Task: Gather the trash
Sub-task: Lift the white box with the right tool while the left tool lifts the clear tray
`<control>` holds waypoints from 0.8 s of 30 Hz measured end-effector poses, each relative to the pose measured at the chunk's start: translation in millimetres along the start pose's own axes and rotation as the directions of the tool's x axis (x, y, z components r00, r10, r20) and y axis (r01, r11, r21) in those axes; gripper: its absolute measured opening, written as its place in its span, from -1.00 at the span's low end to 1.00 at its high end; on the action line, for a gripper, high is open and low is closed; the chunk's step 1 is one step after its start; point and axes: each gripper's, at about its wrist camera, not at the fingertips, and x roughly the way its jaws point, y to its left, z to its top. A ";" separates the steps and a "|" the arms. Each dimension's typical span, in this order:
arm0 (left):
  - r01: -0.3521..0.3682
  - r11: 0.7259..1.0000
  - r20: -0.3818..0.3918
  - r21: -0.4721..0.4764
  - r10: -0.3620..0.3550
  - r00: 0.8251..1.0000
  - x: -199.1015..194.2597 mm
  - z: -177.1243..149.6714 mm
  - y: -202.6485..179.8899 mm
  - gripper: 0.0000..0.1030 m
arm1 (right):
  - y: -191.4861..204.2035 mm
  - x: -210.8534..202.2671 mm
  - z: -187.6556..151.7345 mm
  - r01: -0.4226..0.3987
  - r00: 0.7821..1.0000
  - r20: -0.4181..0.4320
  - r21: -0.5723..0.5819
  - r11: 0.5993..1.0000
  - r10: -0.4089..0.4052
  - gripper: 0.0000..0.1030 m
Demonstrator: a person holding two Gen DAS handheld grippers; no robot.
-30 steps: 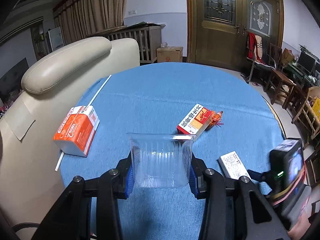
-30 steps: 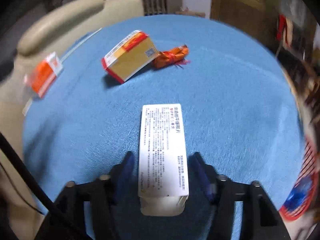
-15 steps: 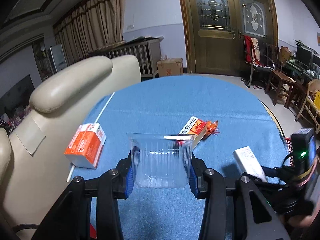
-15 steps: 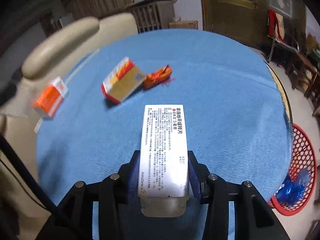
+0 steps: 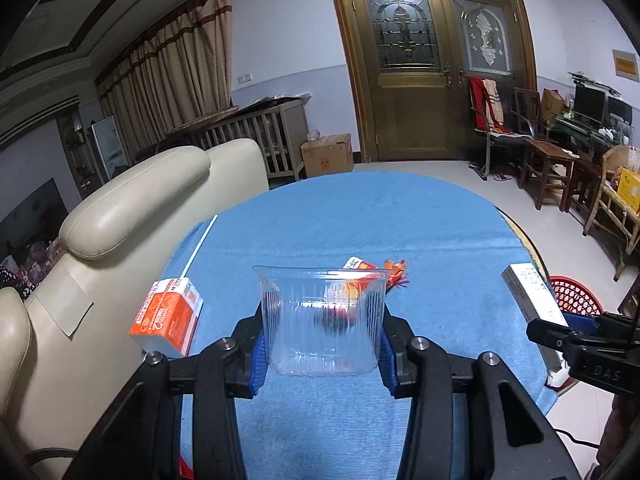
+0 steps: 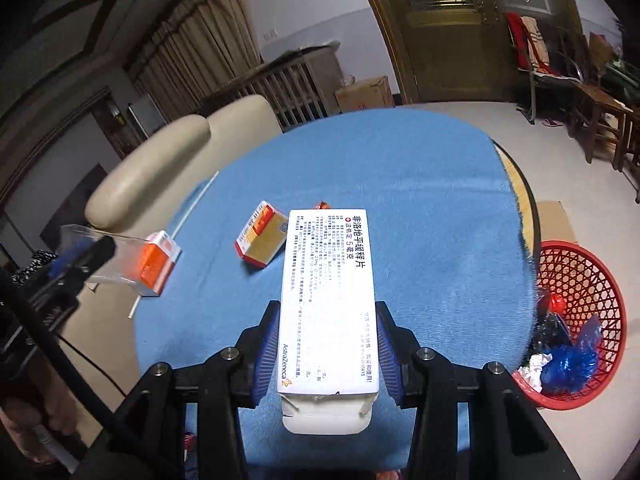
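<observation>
Red-and-tan box (image 5: pixel 357 265) mostly hidden behind clear cup (image 5: pixel 322 320); orange wrapper (image 6: pixel 322 205) nearly hidden behind white box (image 6: pixel 328 300).

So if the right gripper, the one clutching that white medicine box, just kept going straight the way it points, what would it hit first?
Probably the blue tablecloth beyond the white medicine box held by the right gripper. The yellow-and-red carton lies left of that line, though depth is hard to judge.

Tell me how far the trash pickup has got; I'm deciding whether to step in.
Done: the red basket on the floor already holds some trash. In hand: the left gripper clamps a clear plastic cup, the right gripper a white medicine box. Left on the blue table: an orange carton, a red-and-tan box, an orange wrapper, a white straw.
</observation>
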 end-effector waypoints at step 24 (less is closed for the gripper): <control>0.062 0.995 -0.022 0.083 -0.060 0.998 -4.7 0.7 -52.0 -0.09 | -32.8 -32.2 -8.8 0.006 0.998 0.061 0.073 0.997 -0.010 -0.08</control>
